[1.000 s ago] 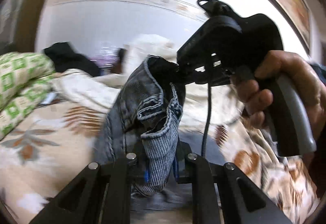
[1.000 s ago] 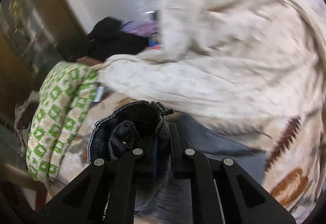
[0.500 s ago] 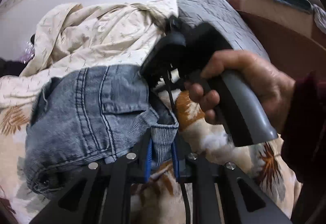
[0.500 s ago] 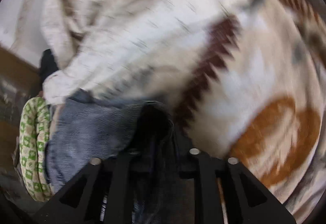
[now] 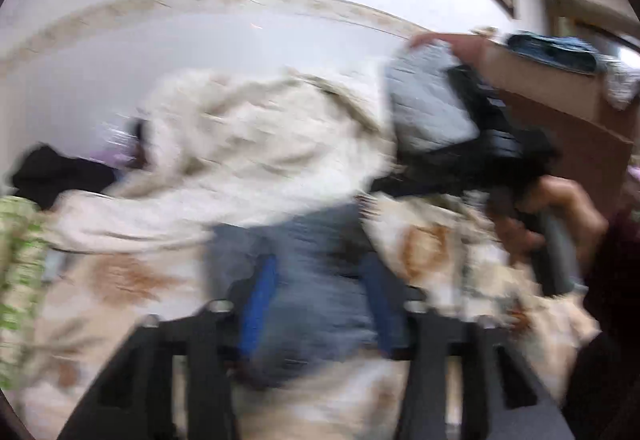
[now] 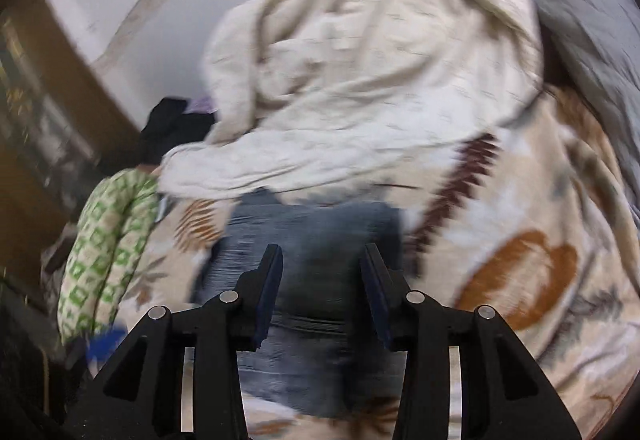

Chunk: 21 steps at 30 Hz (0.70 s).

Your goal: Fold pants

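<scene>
The blue denim pants point(image 6: 316, 236) lie folded in a bundle on the patterned bedspread point(image 6: 520, 260). They also show, blurred, in the left wrist view point(image 5: 316, 280). My right gripper point(image 6: 321, 268) is open above the pants with nothing between its fingers. My left gripper point(image 5: 318, 280) is open too, its blue pads spread over the denim. The right gripper's body and the hand holding it show at the right of the left wrist view point(image 5: 496, 152).
A crumpled cream blanket point(image 6: 380, 80) is heaped behind the pants. A green-and-white pillow point(image 6: 108, 248) lies at the left with dark clothes point(image 6: 172, 124) beyond it. A grey quilted pillow point(image 5: 428, 100) leans on the brown headboard point(image 5: 568, 108).
Both grippers have opened and let go of the pants, which now lie on the bedspread. Both have pulled back from the denim; the views are motion-blurred.
</scene>
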### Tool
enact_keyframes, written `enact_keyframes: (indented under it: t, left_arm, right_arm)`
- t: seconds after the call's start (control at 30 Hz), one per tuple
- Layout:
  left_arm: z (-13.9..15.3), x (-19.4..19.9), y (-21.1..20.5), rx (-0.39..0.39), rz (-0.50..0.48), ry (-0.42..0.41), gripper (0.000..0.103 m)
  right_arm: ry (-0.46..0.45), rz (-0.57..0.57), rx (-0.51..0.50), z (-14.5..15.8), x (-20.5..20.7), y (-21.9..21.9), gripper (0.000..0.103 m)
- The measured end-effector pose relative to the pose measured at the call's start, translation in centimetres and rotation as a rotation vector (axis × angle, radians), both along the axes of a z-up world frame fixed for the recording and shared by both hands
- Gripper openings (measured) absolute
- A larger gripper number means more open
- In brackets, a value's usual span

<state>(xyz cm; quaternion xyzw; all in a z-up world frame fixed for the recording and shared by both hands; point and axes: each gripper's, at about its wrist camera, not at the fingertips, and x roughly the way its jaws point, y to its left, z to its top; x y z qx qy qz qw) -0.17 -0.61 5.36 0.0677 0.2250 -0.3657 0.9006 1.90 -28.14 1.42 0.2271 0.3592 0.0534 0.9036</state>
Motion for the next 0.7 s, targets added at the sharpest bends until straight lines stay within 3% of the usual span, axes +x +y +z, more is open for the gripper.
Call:
enact_keyframes:
  t: [0.1,0.17,0.3,0.43,0.53,0.7]
  left_arm:
    - [-2.1,3.4,0.5,0.104,0.154,0.037,0.054]
    - [-4.3,5.4,-0.1,0.157,0.187,0.110,0.053]
    - [-7.9,6.9,-2.7,0.193,0.135,0.216,0.048]
    - [-10.3,6.4,-6.0,0.295,0.106,0.198,0.043]
    - [-11.0,6.5,-6.9,0.326,0.137,0.183,0.044]
    - [-10.7,7.2,-6.2,0.300,0.154,0.228,0.047]
  right_arm:
    - [-0.005,0.055,-0.031,0.5,2.2,3.4,0.040]
    - [-0.004,0.063,-0.027,0.0,3.7,4.5,0.040]
    - [0.092,0.005,0.001,-3.6,6.4,4.9,0.039]
    - [0.261,-0.026,0.006,-9.5,7.0,3.2,0.029]
    - [0.206,-0.023,0.029,-10.7,6.5,2.7,0.024]
    - [0.219,-0.024,0.058,-10.5,6.9,2.2,0.025]
